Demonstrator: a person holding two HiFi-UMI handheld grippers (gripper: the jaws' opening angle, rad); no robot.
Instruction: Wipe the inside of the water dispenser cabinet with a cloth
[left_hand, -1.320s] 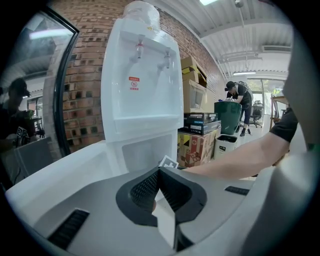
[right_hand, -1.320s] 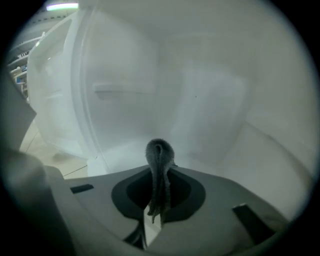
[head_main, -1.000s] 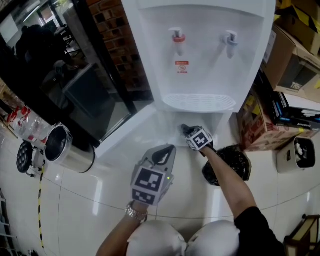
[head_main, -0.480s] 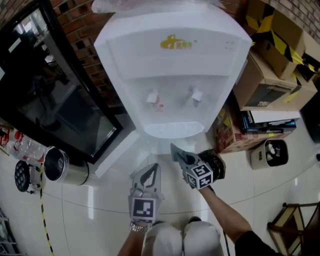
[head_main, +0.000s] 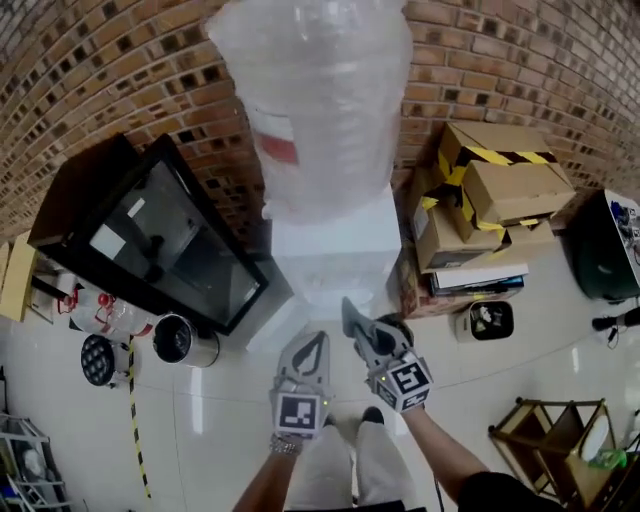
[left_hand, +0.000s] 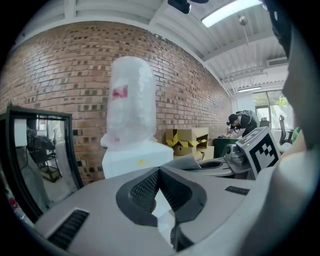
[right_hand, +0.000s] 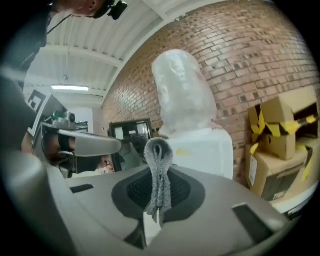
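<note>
Grey cloth (right_hand: 159, 175) clamped in right gripper (head_main: 352, 318), held near white water dispenser (head_main: 335, 250).
Left gripper (head_main: 316, 345) pressed closed, jaws together on nothing, just beside it.

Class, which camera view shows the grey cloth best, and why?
The right gripper view: the cloth hangs folded between the shut jaws, mid-picture and close. The head view shows the right gripper from above, but the cloth cannot be made out there. The left gripper view shows none of it.
</note>
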